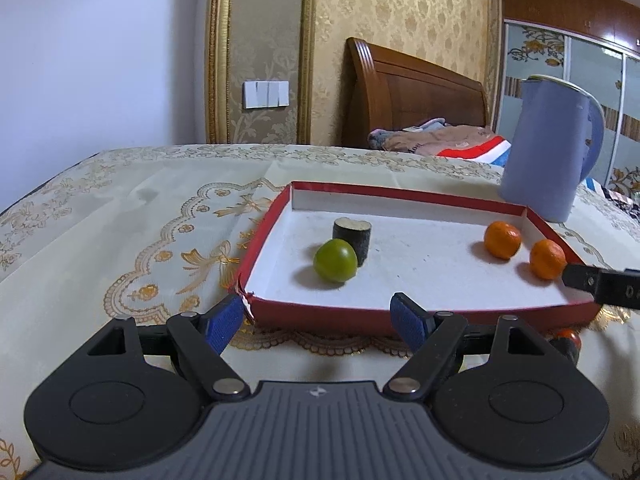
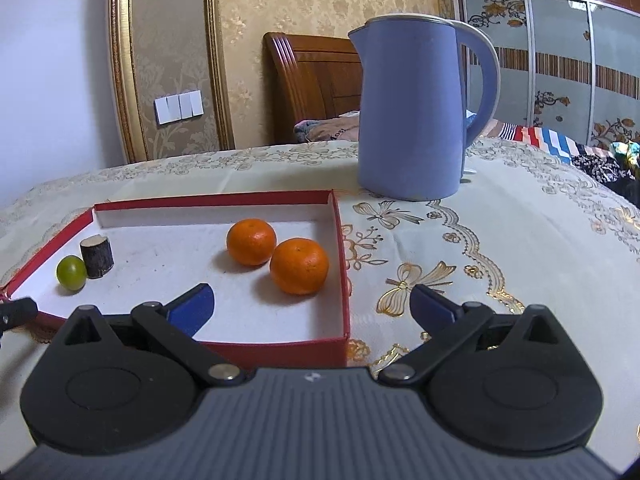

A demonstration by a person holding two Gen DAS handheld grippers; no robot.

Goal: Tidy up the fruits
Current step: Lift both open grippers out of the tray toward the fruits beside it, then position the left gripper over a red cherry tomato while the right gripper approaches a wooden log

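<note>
both grippers hang at the near edge of the red tray [image 1: 264, 232], jaws spread wide and empty. ahead of the left gripper [image 1: 320, 316] and slightly to its left sits the green fruit [image 1: 335, 266], touching a short dark sugarcane piece [image 1: 352, 240] just beyond it. straight ahead of the right gripper [image 2: 312, 304], between its fingers' line of sight, lies the nearer orange [image 2: 299, 266], touching the farther orange [image 2: 251, 241] beyond and to its left. its left fingertip [image 2: 192, 306] hovers over the tray floor, the right one outside the tray wall, over the tablecloth [image 2: 500, 248]. a blue kettle [image 2: 412, 112] stands well beyond, outside the tray.

all visible fruit already lies in the tray, grouped by kind, so the sorting looks nearly done; a small orange-red thing [image 1: 566, 338] shows low to the left gripper's right, outside the tray, but it cannot be identified. if another fruit needs moving, the next move calls for advancing a wide gripper around it and closing gently, as round fruit may roll.
</note>
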